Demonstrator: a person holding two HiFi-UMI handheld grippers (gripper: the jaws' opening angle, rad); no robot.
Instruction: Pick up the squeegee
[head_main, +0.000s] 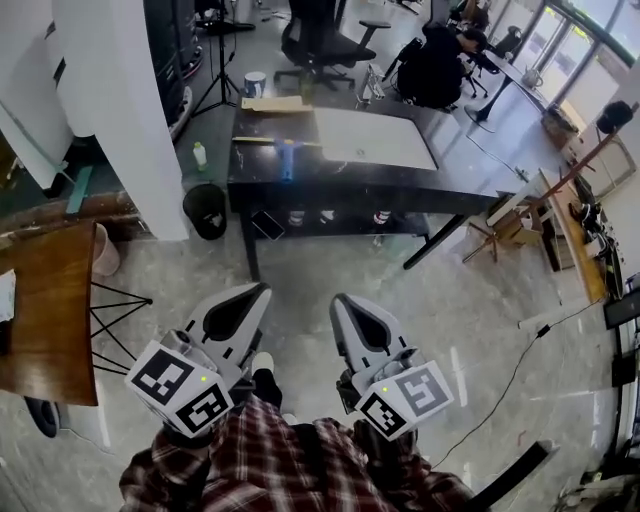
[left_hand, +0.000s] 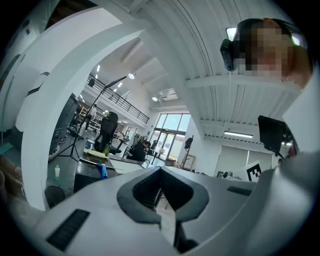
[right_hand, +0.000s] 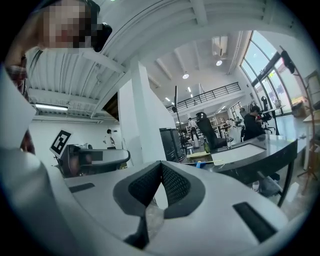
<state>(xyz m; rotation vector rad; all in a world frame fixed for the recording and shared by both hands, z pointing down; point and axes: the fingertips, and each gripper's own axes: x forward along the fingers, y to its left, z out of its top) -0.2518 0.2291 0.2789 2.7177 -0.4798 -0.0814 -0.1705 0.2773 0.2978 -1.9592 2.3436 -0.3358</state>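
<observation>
- Squeegee (head_main: 288, 158): lies flat on the black table (head_main: 330, 185), toward the table's left end, just beside the white sheet (head_main: 375, 138). Blue handle visible. Nothing touches it.
- Left gripper (head_main: 255, 293): claw closed tip to tip, nothing between the jaws. Held level, well short of the table's near edge.
- Right gripper (head_main: 345, 303): jaws likewise pressed together and empty, equally far from the table.
- Assessment: the approach has not begun.
- Recommendation: step up to the table's near edge and part one claw's jaws before reaching. Come in level, straddle the blue handle rather than the blade, close firmly and lift straight off the table.
- Hazard: the black bin (head_main: 206, 210) stands by the table's left leg, so watch footing.
</observation>
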